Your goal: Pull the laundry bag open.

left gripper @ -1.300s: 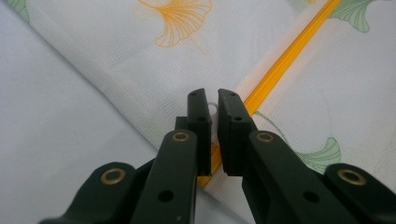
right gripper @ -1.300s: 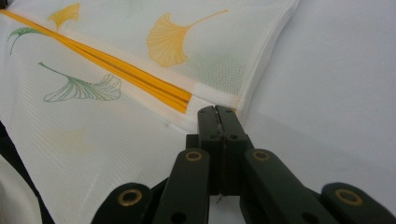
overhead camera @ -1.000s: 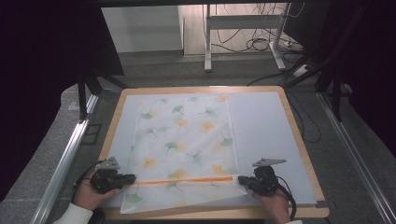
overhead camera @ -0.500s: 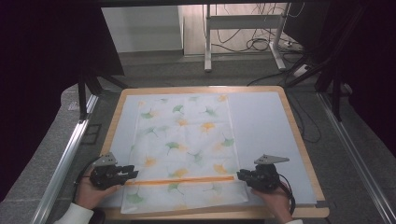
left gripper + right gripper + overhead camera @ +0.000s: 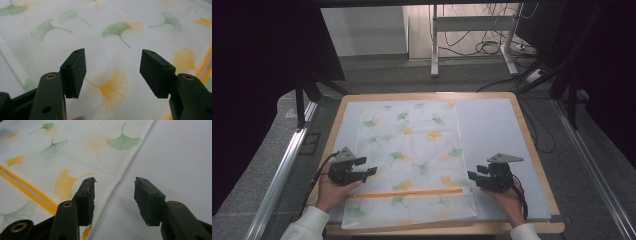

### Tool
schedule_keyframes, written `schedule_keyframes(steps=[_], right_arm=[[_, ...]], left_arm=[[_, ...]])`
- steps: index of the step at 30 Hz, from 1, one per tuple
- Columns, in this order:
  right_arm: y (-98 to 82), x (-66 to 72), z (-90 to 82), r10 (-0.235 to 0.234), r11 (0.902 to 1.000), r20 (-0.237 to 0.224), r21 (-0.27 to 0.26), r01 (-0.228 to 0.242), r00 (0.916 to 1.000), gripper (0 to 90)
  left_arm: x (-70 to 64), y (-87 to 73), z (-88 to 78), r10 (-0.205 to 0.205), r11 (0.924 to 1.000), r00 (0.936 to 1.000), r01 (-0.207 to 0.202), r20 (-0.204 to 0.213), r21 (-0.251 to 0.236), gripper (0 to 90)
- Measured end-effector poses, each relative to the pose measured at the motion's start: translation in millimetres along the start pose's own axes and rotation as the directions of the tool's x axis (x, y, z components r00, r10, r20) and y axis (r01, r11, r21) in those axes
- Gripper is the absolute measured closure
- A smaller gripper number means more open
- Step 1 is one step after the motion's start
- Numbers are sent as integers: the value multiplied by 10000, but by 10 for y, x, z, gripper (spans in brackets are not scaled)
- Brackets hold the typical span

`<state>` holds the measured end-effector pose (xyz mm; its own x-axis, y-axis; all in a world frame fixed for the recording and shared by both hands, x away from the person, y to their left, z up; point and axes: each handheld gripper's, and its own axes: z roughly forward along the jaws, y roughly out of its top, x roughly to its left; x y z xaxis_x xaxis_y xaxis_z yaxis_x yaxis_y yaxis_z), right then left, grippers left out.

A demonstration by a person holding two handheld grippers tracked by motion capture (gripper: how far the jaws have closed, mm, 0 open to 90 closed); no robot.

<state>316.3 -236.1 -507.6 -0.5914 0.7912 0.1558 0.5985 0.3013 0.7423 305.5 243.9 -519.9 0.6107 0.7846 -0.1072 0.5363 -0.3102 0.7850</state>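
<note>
Left gripper (image 5: 373,171): black body, topped by a grey three-cornered plate; a black cable is trailed from it.
Right gripper (image 5: 471,175): black body, grey three-cornered plate, black cable.
Jaws: flat black pads with small screw holes; brass-coloured rivets are seen on the arms.
Sleeves (image 5: 310,225): white cuffs are worn.

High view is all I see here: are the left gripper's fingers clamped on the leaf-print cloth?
Observer: No. On the left gripper the fingers have just been opening. Nothing is between them, and the cloth lies flat beneath.
Operator: And the right one?
Observer: The right gripper has just been opening too. The gap between its fingers holds nothing and sits over the cloth's side edge, where the pale mat begins.
</note>
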Motion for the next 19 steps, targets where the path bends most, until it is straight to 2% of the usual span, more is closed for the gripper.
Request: schedule_keyframes(steps=[2, 3, 4, 5, 6, 7, 10, 12, 15, 19], right_arm=[[-17, -22, -22, -76, 9999, 322, -127, 80, 9995, 488], [-59, -58, -72, -116, 9993, 634, -352, 139, 9979, 485], [-59, -58, -72, -116, 9993, 634, -352, 139, 9979, 485], [-113, -112, -117, 176, 9983, 719, -575, -135, 9973, 481], [-113, -112, -117, 176, 9983, 719, -575, -135, 9973, 481], [-143, -158, -150, 388, 9975, 843, -624, -336, 9957, 471], [-151, -180, -162, 496, 9964, 844, -725, -435, 9952, 460], [-151, -171, -161, 417, 9967, 812, -727, -358, 9958, 458], [-156, -128, -131, 29, 9989, 795, -467, 8, 9968, 445], [-159, -127, -154, -25, 9981, 704, -618, 69, 9975, 433]], left_arm=[[32, 6, 37, 190, 9998, 9995, -191, -239, -2, 364], [45, -9, 28, 489, 9987, 9974, -482, -533, 138, 350], [45, -9, 28, 489, 9987, 9974, -482, -533, 138, 347], [41, -29, -6, 688, 9976, 9945, -680, -787, 119, 346], [41, -29, -6, 688, 9976, 9945, -680, -787, 119, 345], [44, -40, -23, 655, 9979, 9951, -654, -740, 43, 344], [67, -92, -64, 390, 9992, 9981, -390, -474, 3, 344], [71, -102, -69, 348, 9994, 9984, -349, -442, -14, 344], [84, -108, -85, 235, 9997, 9990, -239, -374, -89, 344], [77, -110, -71, 243, 9997, 9992, -244, -322, -12, 341]])
